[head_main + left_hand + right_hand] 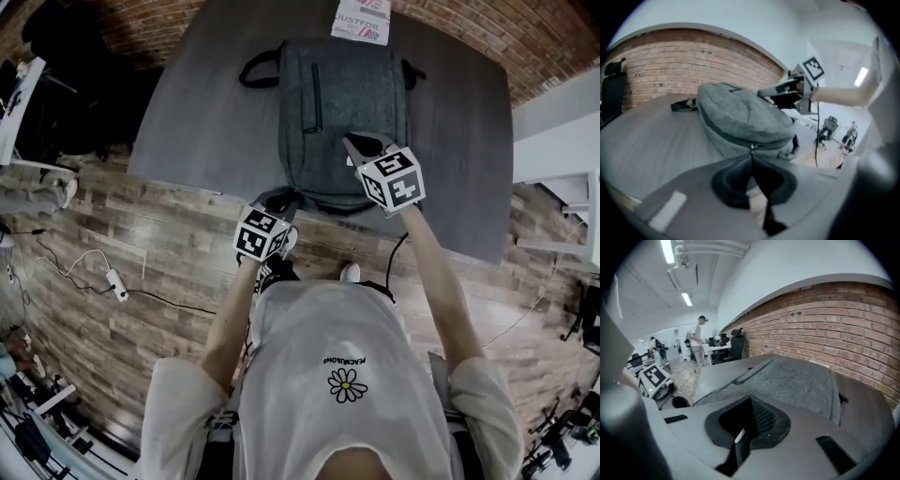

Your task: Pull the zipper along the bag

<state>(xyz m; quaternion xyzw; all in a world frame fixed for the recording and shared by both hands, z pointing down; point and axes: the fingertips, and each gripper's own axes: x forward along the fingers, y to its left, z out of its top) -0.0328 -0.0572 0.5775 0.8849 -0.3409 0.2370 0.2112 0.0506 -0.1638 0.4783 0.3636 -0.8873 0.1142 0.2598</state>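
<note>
Grey table (216, 103), backpack (347, 103) ahead of left claw (751, 153), likely soft and slack, clamped by its small zipper pull (751, 147); right claw (750, 400) closed, empty.

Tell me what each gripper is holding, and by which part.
The left gripper pinches the zipper pull at the near end of the bag. The right gripper is shut on nothing.
</note>
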